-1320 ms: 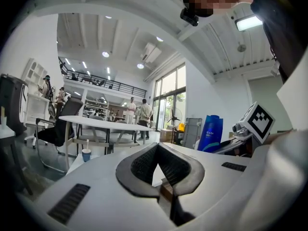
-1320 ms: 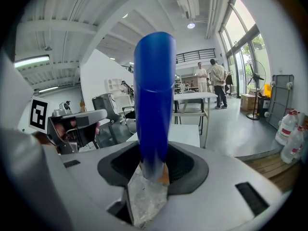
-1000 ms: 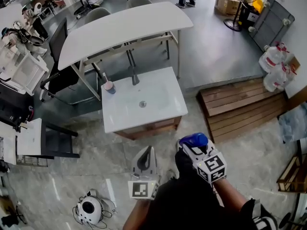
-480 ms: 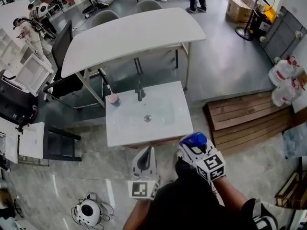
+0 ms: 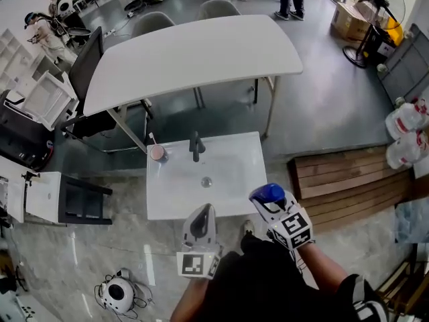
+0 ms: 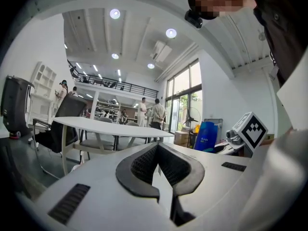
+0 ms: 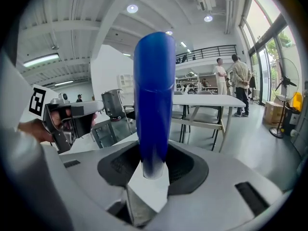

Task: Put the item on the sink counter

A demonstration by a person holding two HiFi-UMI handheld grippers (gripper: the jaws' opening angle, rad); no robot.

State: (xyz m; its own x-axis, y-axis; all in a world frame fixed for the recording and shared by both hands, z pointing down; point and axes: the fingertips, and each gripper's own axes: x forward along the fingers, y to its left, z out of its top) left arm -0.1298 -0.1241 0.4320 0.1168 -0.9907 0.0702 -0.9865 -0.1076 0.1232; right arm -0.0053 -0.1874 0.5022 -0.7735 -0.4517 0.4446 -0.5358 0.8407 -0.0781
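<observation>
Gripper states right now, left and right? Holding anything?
Left gripper: closed, nothing between its jaws.
Right gripper: closed on a blue rounded plastic bottle.

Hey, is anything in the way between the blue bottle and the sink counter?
Nothing visible. The right gripper holds the bottle by the counter's near right corner. The cup sits at its back left corner and the faucet at the back middle, clear of that side.
</observation>
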